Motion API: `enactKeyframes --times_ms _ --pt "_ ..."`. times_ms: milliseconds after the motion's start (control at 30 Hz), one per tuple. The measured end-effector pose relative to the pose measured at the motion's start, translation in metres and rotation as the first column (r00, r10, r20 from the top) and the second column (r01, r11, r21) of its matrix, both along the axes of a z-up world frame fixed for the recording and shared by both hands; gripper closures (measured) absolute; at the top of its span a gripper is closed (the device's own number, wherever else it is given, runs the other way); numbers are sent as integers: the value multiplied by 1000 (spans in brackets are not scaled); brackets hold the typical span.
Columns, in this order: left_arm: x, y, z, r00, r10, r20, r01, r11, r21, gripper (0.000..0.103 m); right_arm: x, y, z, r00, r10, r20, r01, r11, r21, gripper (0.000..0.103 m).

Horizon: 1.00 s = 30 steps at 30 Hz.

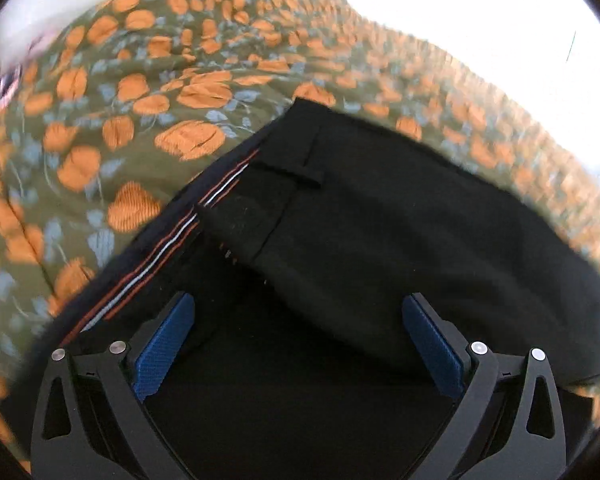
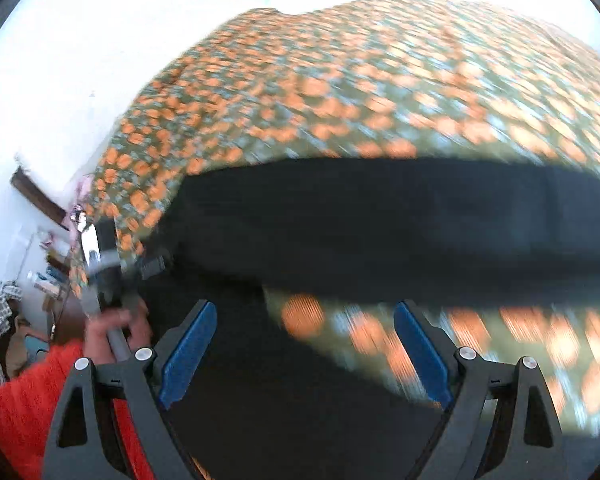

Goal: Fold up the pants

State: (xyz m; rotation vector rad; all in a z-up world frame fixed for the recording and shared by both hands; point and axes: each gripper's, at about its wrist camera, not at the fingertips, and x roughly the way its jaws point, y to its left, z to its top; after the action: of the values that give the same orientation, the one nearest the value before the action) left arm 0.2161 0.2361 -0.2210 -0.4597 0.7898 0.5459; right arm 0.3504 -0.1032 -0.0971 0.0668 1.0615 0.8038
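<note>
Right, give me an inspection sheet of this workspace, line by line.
Surface: bedspread, olive with orange and blue leaf print, rumpled.
Job's things: black pants lying on the bedspread, striped waistband lining showing.
Clutter: blurred items on the floor beside the bed, too blurred to name.
Grippers: left gripper open over the pants; right gripper open, nothing between the pads.
Cables: nothing seen.
Surroundings: white wall; a hand with a red sleeve grips the other handle.
</note>
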Motion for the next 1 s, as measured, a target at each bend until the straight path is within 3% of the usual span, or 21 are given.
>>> enactKeyframes --times_ms 67,200,300,433,500,533,567,633,667,733,867,1000 --pt "0 -5 0 1000 -1 -10 1 1000 23 0 16 10 -17 1000 12 -12 -11 999 51 13" --pt "3 -10 0 1000 -1 -24 2 999 42 0 54 -3 -59 998 31 -61 -29 999 28 13" --pt "5 -11 0 1000 0 -21 1 999 53 0 87 -71 -79 998 -18 -64 16 1000 -27 13" --pt "14 -7 -4 999 4 -32 -2 997 76 0 134 -230 -79 986 -162 37 164 983 -83 13" --pt "15 -9 -5 999 7 -38 -3 996 90 0 152 -313 -79 953 -296 63 302 941 -155 13" --pt "15 -9 -6 999 7 -39 -4 996 94 0 159 -356 -78 920 -386 66 391 899 -197 13" --pt "16 -9 -6 999 8 -39 -4 995 97 0 164 -399 -74 867 -489 91 495 831 -253 13" --pt "15 -9 -7 999 9 -37 -5 995 102 0 167 -455 -52 792 -594 137 609 759 -230 15" --pt "16 -9 -7 999 9 -37 -5 994 105 0 169 -467 -42 772 -615 160 635 741 -217 15" --pt "17 -10 -7 999 11 -40 -6 994 112 0 179 -473 -31 773 -613 163 634 748 -194 15" --pt "17 -9 -8 999 10 -41 -5 994 108 0 224 -441 -35 828 -549 111 557 785 -272 16" --pt "17 -9 -8 999 10 -41 -5 994 109 0 250 -421 -52 844 -524 109 521 755 -398 20"
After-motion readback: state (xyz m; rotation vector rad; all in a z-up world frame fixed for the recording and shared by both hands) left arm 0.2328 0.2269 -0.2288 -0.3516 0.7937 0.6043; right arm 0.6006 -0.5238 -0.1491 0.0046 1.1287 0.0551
